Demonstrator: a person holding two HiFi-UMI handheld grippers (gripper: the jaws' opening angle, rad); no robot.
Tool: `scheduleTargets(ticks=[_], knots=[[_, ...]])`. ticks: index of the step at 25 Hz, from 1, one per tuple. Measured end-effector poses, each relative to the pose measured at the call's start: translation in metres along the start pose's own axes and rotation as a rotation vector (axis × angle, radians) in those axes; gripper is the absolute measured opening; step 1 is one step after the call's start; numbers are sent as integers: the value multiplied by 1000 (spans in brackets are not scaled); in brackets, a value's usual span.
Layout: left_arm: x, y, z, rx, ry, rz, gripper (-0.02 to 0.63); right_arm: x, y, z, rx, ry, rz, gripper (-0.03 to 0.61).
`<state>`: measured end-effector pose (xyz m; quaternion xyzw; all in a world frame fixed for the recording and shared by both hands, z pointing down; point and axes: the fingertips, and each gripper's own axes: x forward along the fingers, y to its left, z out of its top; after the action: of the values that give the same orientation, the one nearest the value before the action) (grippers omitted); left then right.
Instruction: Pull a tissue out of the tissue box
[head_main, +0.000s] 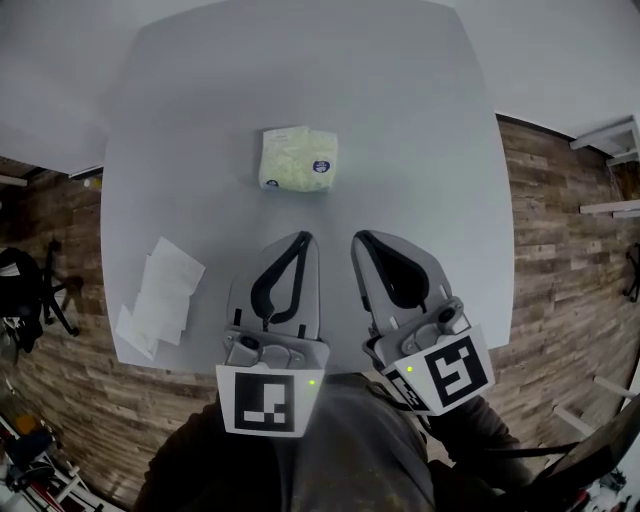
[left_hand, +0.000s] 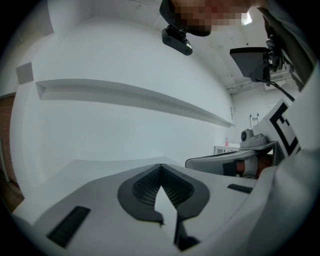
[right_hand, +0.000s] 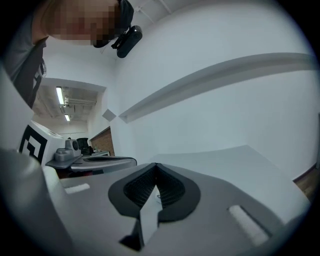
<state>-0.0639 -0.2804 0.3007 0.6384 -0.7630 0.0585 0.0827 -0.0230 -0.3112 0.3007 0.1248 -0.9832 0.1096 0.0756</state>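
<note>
Wood-plank flooring (head_main: 560, 260) runs along both sides of a pale grey desk (head_main: 420, 150), and the desk's far side stands by a white wall (head_main: 560, 50). The desk fills most of what we see from the head view, and its top is plain and matte.

We hold two claws low over the near edge of the desk, side by side and just apart. Both point away from us toward the far side. Each carries a cube with black-and-white square markers at its back end, close to our body.

Our left claw (head_main: 303, 237) has its jaws closed. In its own view the dark ribbed pads meet at the tip with nothing caught between them. Our right claw (head_main: 360, 237) is closed and empty in the same way, its pads pressed together at the front.

On the desk's near-left corner lie loose white tissues (head_main: 160, 297), a few sheets overlapping, well apart from the left claw.

The tissue box (head_main: 298, 158) is a soft, pale yellow pack with a small dark round mark on one end. It sits near the middle of the desk, beyond both claw tips with bare desk between, and neither claw touches it.
</note>
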Motion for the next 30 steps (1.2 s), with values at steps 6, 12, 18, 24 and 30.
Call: scheduleTargets(ticks=[6,12,18,24,30], knots=[[47,21,-38,-54,75,-20,-2,45,-28,-33,43,67,4,2],[89,37,-73,-91,134,-26,-2,83,-66,-42,45,66,6,4],[115,53,-104,-115,175,-12,-2,112,-83,-66,16,99,88,99],[128,61,-125,-143,201,-8,-2,131,-91,-84,-38,127,167,121],[138,64,-143,-157,228,-10,-2,146,-101,-105,-80,177,201,121]])
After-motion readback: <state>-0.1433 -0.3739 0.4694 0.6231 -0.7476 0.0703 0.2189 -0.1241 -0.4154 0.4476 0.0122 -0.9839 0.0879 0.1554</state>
